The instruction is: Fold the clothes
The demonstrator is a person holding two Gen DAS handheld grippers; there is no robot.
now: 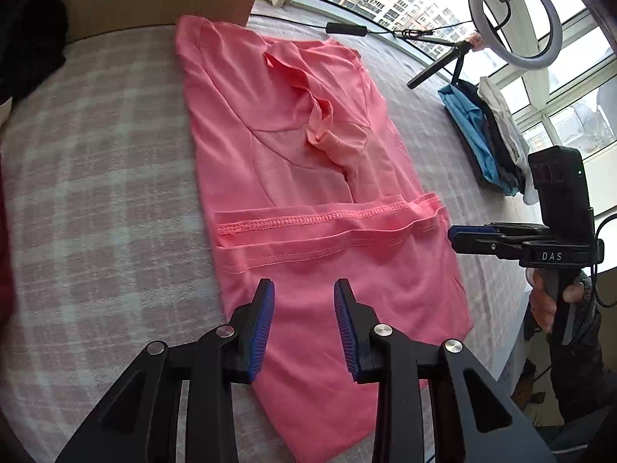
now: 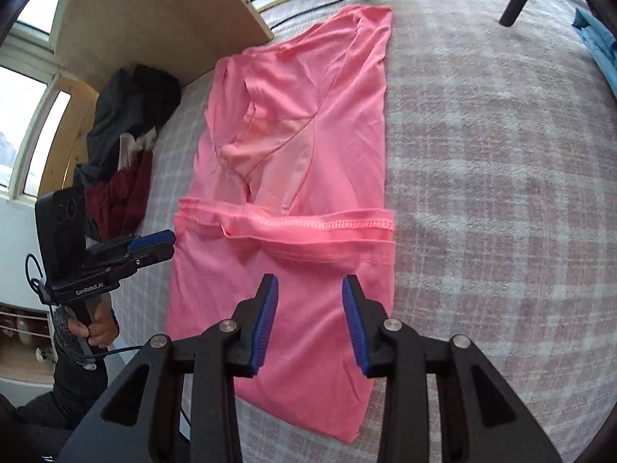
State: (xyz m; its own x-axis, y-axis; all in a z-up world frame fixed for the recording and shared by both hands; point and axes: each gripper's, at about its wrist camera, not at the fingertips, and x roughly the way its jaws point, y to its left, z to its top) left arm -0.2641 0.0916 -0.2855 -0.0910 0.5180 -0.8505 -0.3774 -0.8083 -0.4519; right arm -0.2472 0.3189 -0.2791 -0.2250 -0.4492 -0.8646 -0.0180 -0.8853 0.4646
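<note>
shirt: pink shirt [image 1: 308,177] part-folded, flat on checked bed [image 1: 96,193]
left tongs [image 1: 304,324]: narrow gap, nothing held
right tongs [image 2: 310,320]: narrow gap, nothing held

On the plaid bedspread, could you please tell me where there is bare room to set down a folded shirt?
The widest bare patch lies between the pink shirt and the blue garment. A narrower strip runs between the shirt and the dark clothes heap. The window edge is crowded: folded stack, ring light.
</note>
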